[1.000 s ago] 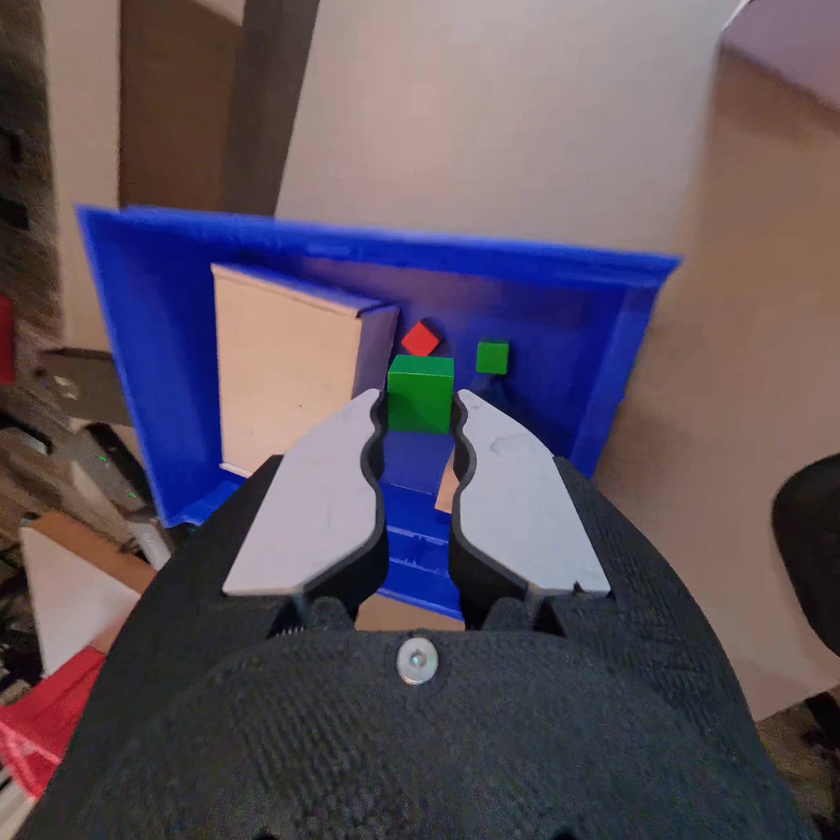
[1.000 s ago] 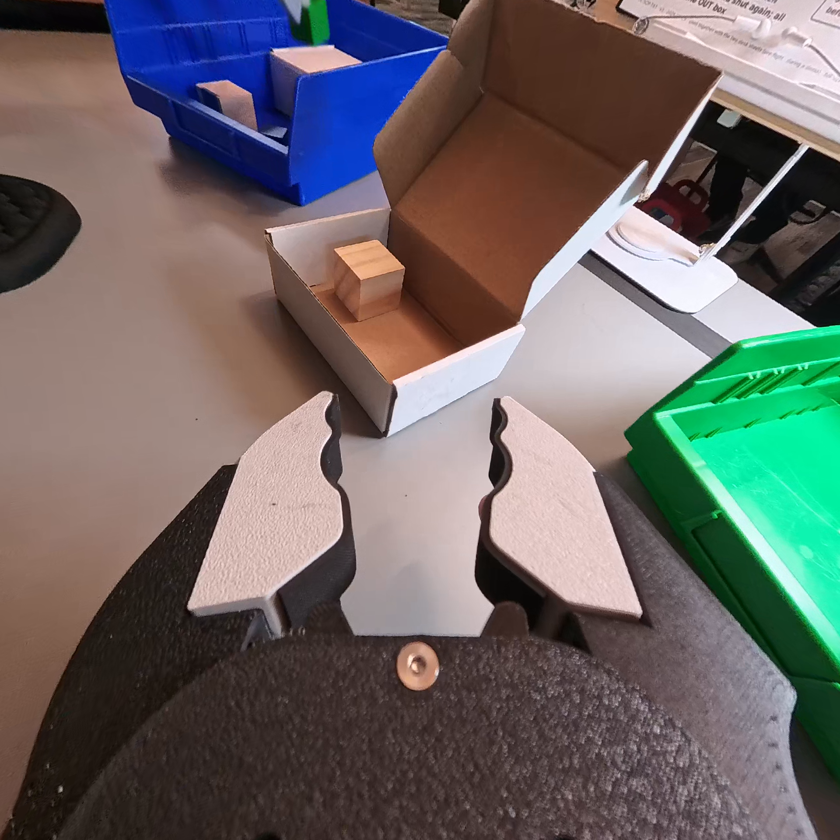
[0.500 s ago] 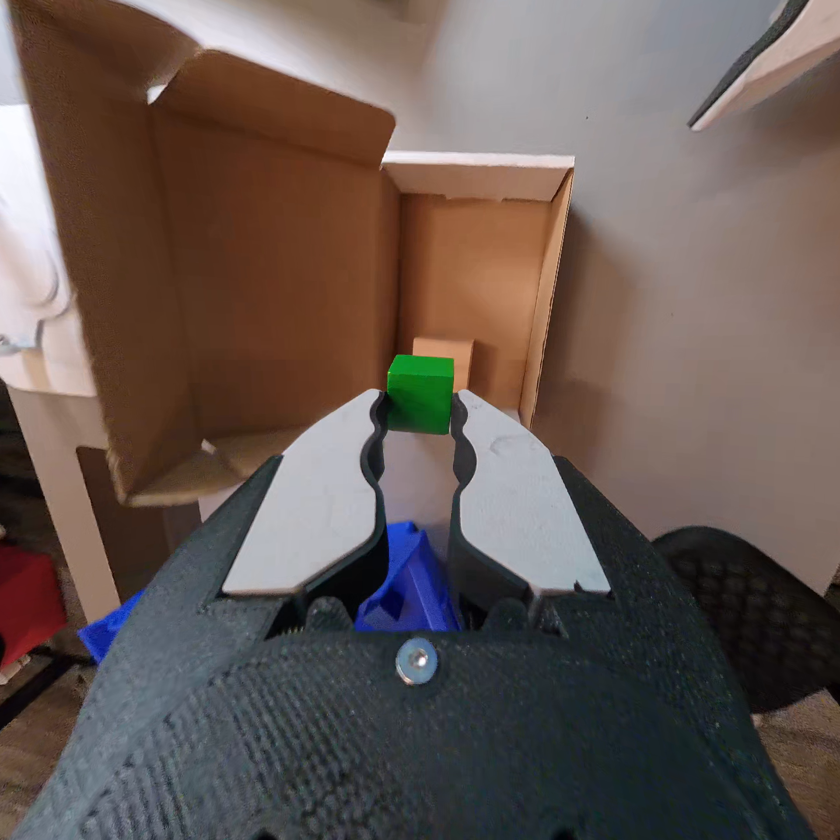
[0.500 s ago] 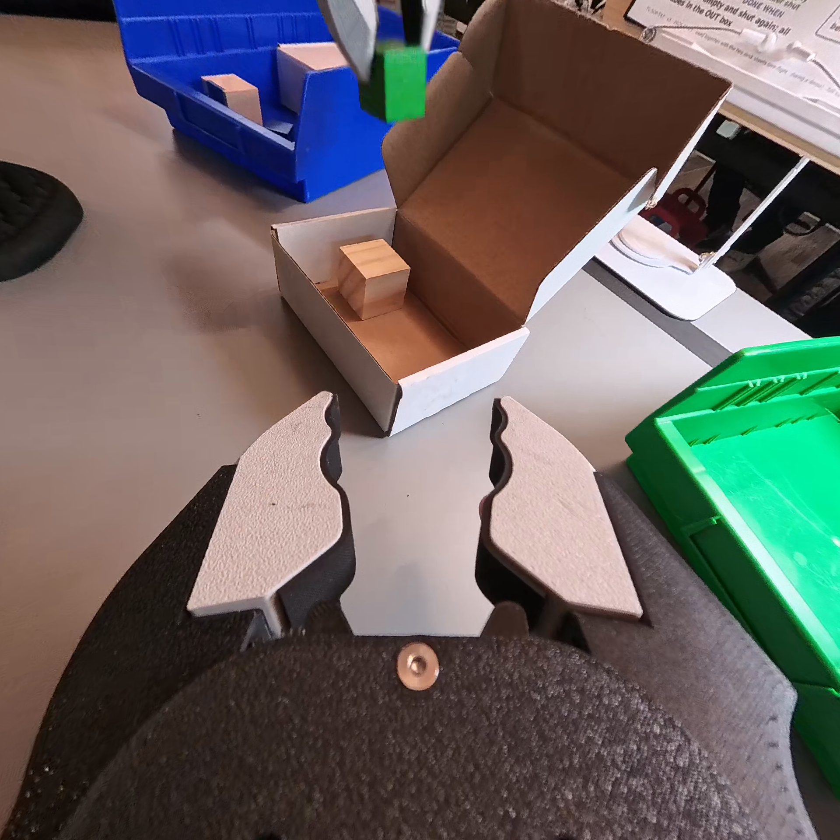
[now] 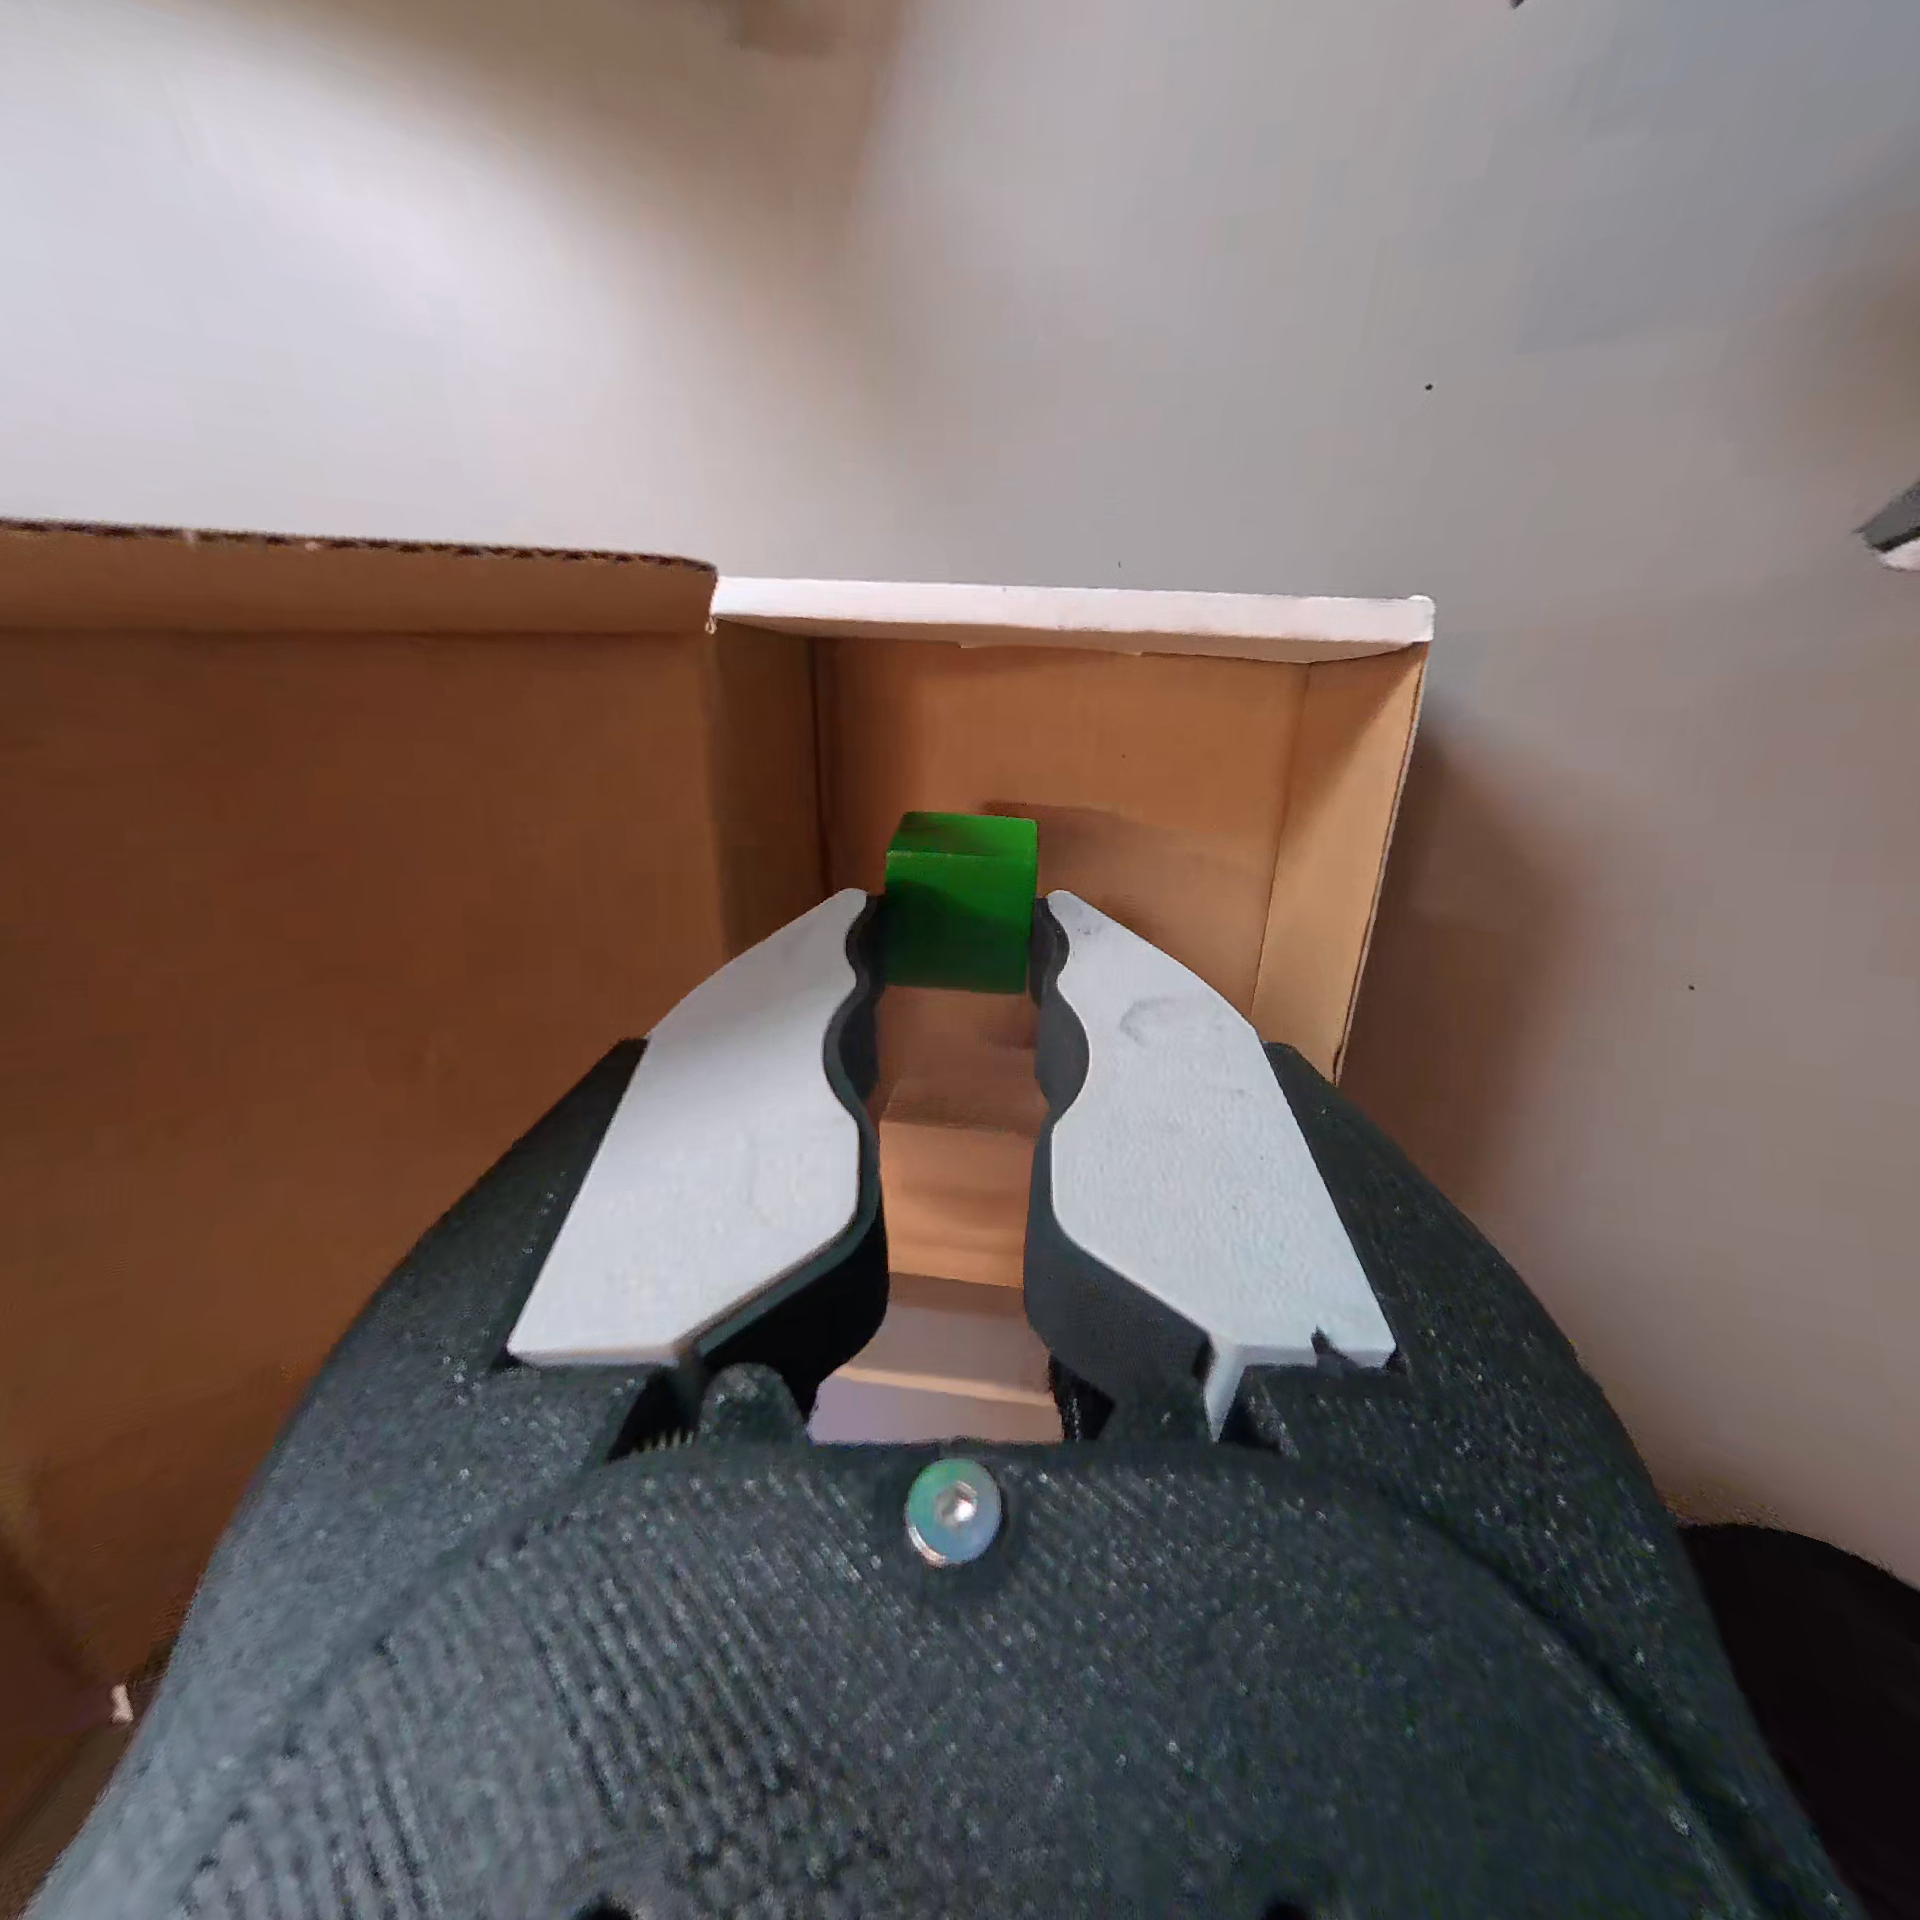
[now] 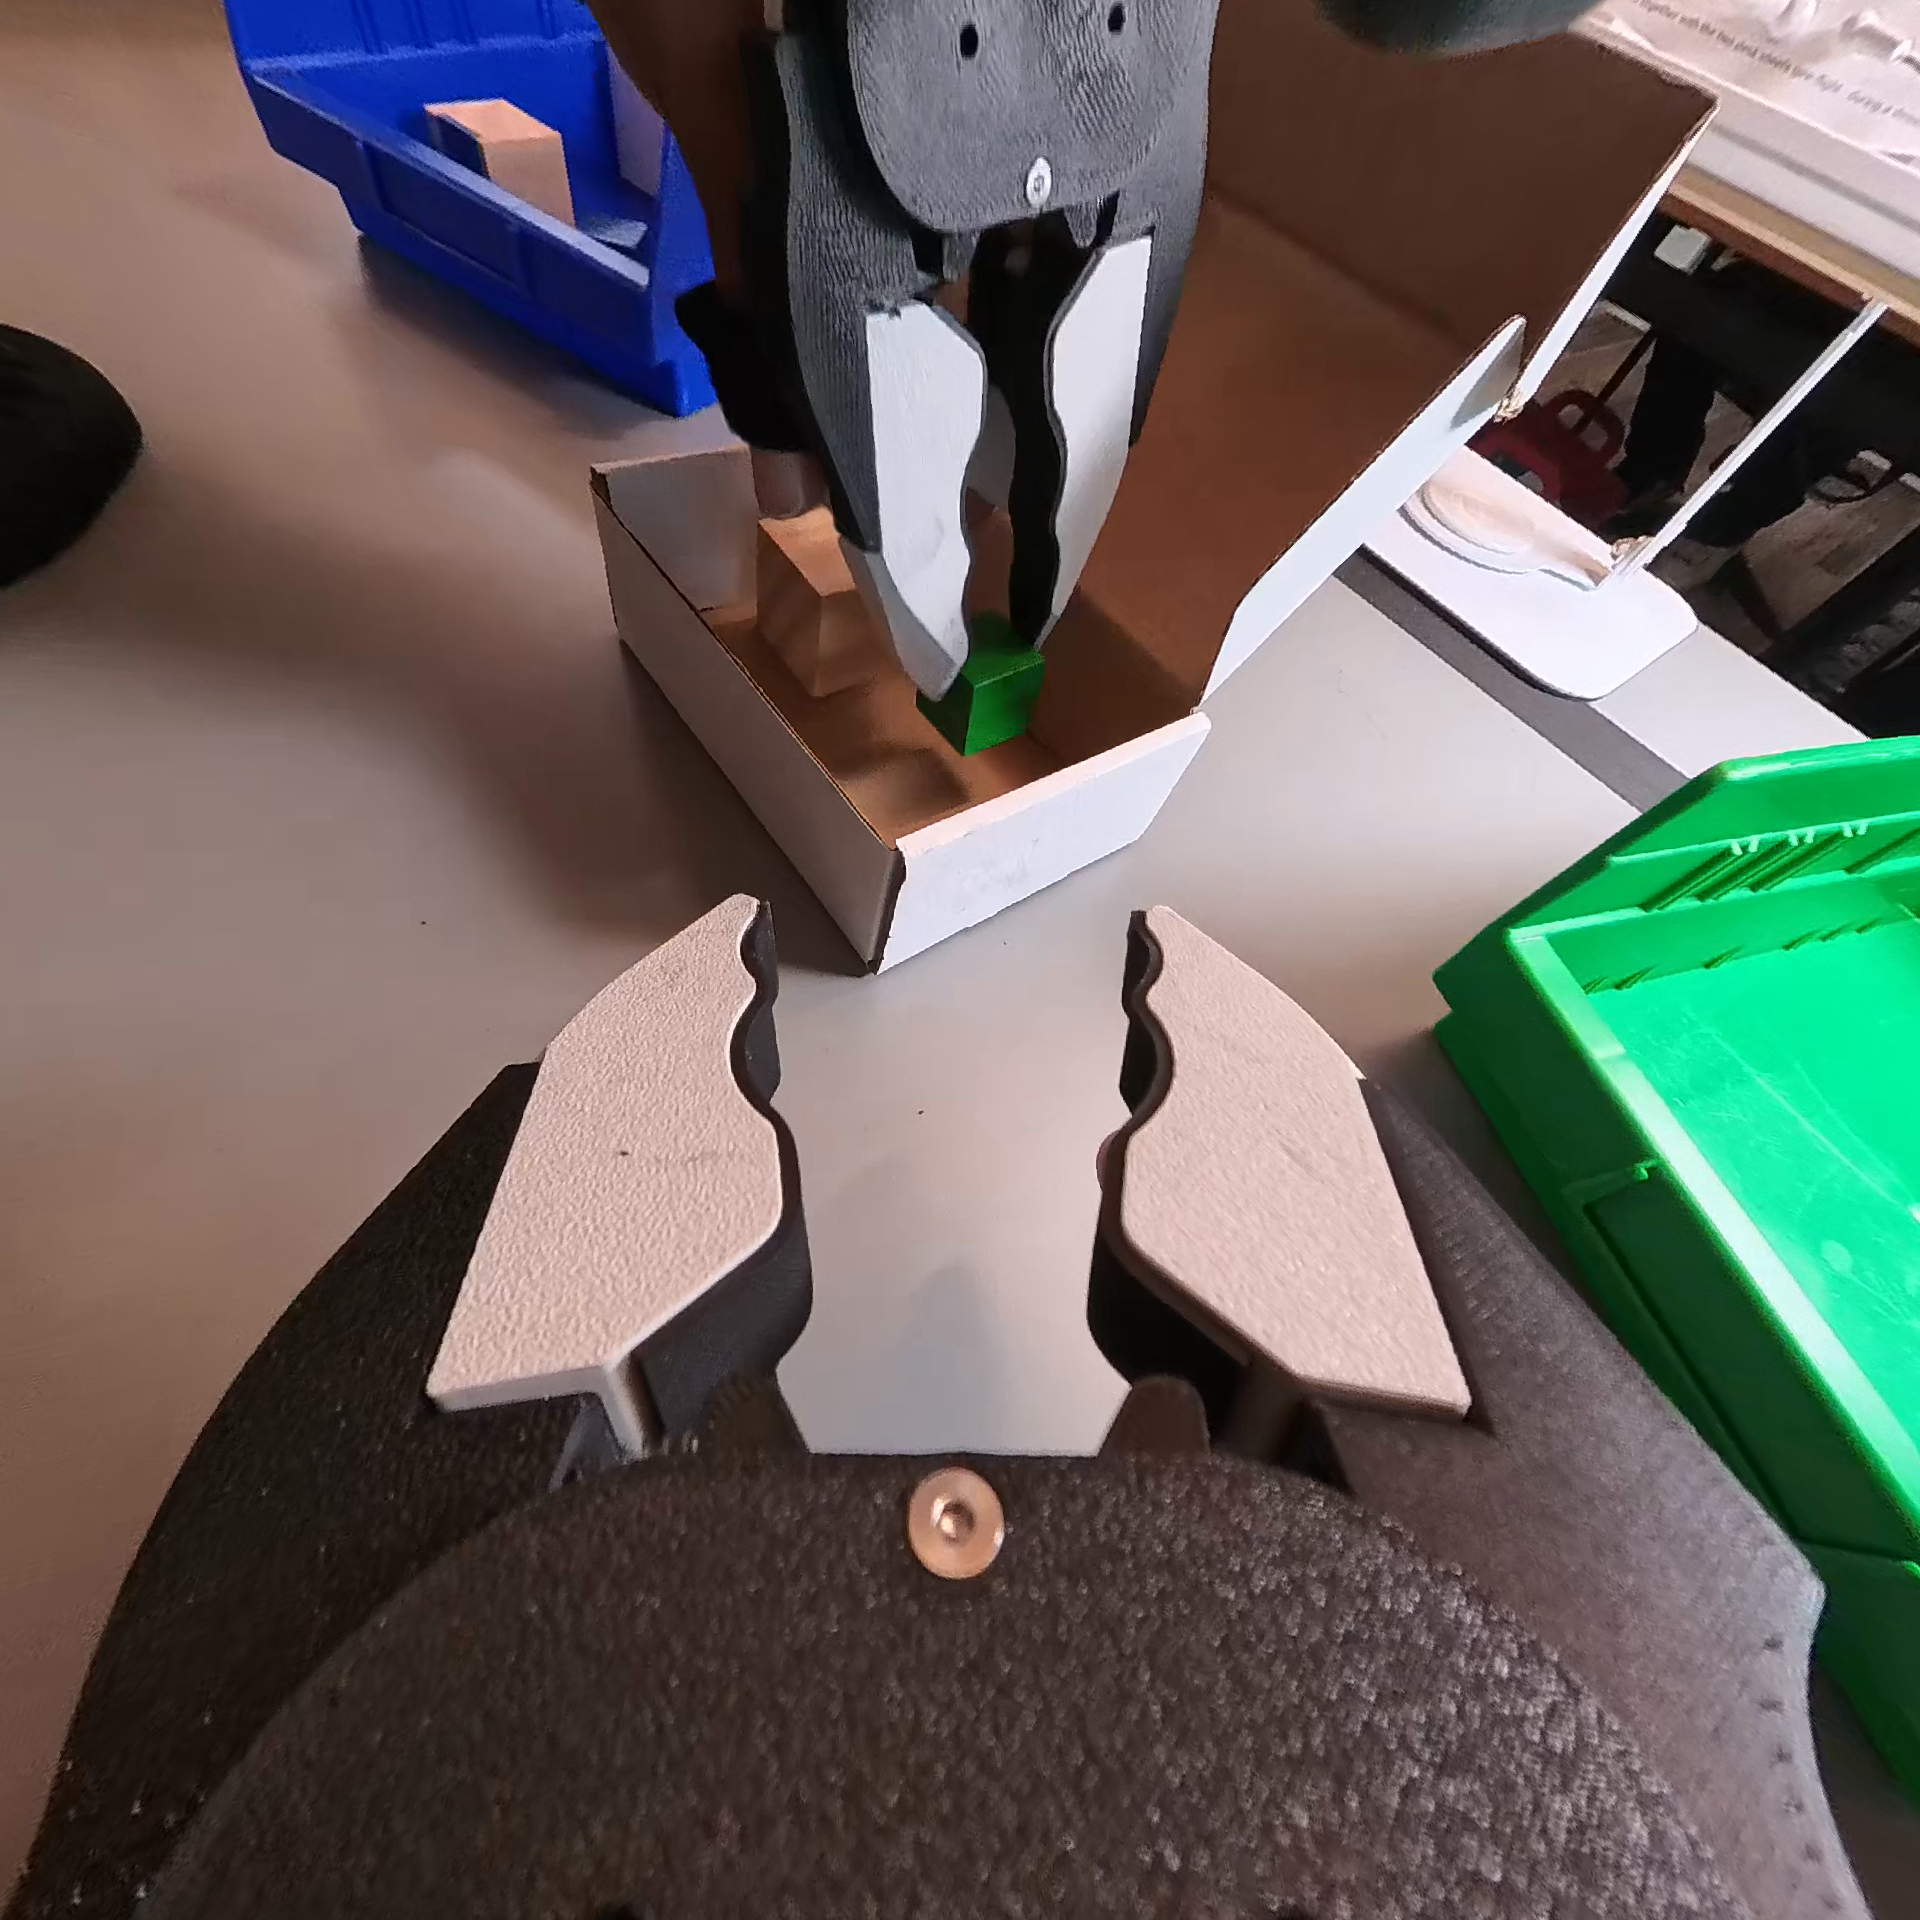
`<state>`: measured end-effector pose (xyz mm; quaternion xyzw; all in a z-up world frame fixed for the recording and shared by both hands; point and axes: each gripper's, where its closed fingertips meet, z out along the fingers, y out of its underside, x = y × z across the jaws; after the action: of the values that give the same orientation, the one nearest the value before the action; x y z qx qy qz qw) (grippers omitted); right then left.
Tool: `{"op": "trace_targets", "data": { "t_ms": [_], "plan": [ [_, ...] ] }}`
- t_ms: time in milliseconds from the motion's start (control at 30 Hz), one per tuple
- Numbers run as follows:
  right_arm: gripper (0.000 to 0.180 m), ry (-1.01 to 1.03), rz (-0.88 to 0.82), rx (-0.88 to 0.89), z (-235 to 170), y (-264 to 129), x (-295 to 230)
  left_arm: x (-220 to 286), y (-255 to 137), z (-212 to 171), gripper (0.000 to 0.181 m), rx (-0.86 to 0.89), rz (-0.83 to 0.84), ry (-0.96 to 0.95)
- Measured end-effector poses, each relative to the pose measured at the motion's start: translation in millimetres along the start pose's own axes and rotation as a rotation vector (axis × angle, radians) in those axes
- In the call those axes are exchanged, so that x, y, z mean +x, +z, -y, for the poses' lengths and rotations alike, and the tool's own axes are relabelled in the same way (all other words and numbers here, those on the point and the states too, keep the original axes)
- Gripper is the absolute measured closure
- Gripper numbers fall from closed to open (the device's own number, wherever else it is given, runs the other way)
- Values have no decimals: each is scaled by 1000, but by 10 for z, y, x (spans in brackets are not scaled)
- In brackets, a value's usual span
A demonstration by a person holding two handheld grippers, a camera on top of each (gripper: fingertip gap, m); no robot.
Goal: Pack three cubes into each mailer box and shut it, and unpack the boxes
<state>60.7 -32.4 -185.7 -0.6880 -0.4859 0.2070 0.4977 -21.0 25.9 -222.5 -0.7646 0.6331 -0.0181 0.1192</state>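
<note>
Since the earlier frame the left gripper [image 6: 992, 649] has descended from above the mailer box [image 6: 1039, 862] into its interior, carrying the green cube [image 6: 992, 701] down to the box floor or just above it; contact with the floor cannot be confirmed. In the right wrist view, left to right: a black pad [image 6: 52, 457] lies at 9 o'clock on the grey table [image 6: 312, 727]; a blue bin [image 6: 499, 208] at 11 o'clock holds a wooden block [image 6: 499, 156]; the mailer box sits at 12 o'clock with its lid [image 6: 1403, 208] raised; a green bin [image 6: 1714, 1091] occupies 3 o'clock. Inside the box, a wooden cube [image 6: 805, 623] rests at the far-left end, with the green cube beside it, nearer the hinged lid. The left gripper's fingers are closed narrowly on the green cube [image 5: 961, 914], gripping two opposite faces. The right gripper [image 6: 951, 956] hovers over the table just short of the box's near corner, its fingers spread wide and holding nothing.
</note>
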Motion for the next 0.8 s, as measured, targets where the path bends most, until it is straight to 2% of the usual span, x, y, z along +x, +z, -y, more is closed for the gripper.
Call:
{"op": "trace_targets", "data": {
  "t_ms": [33, 800],
  "plan": [
    [115, 0, 0, 1, 2, 0, -1, -4, 22, -2, 155, 0, 1, 3],
    [115, 0, 6, 0, -5, 3, -11, 27, 191, -228, 155, -46, -11, 26]
  ]
}}
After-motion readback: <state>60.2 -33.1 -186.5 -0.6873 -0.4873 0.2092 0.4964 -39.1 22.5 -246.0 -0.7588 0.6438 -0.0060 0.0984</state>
